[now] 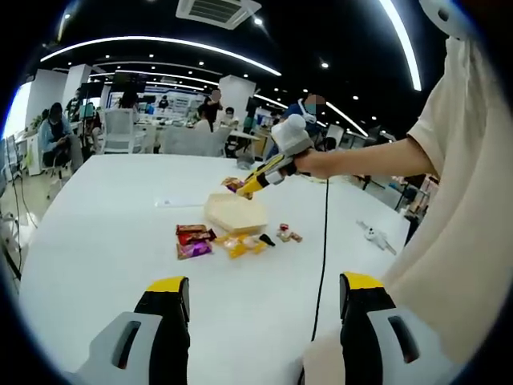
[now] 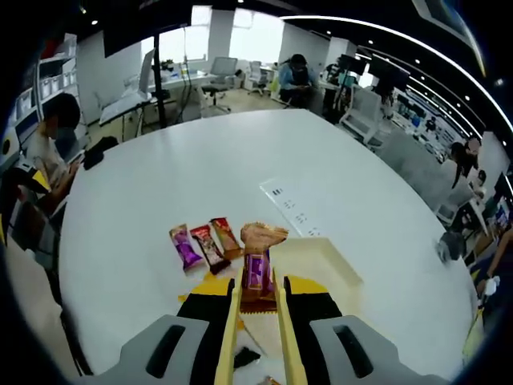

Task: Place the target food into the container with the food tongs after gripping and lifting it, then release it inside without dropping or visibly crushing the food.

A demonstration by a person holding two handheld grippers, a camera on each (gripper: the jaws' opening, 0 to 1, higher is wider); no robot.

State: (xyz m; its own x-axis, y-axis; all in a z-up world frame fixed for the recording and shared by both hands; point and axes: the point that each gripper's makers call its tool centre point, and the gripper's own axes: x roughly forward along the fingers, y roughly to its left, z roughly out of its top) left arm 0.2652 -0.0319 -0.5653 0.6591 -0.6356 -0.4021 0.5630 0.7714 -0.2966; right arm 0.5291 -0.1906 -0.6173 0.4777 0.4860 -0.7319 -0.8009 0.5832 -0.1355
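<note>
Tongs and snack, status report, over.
Right gripper shut on tongs, snack pinched, lifted beside container. Left gripper open, idle. Nothing in the way.

A printed paper sheet (image 2: 292, 207) lies on the white table (image 2: 144, 200).

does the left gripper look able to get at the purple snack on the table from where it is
Probably yes. The left gripper is open, with bare table between it and the purple snack. The right gripper is up over the container, off that path.
</note>
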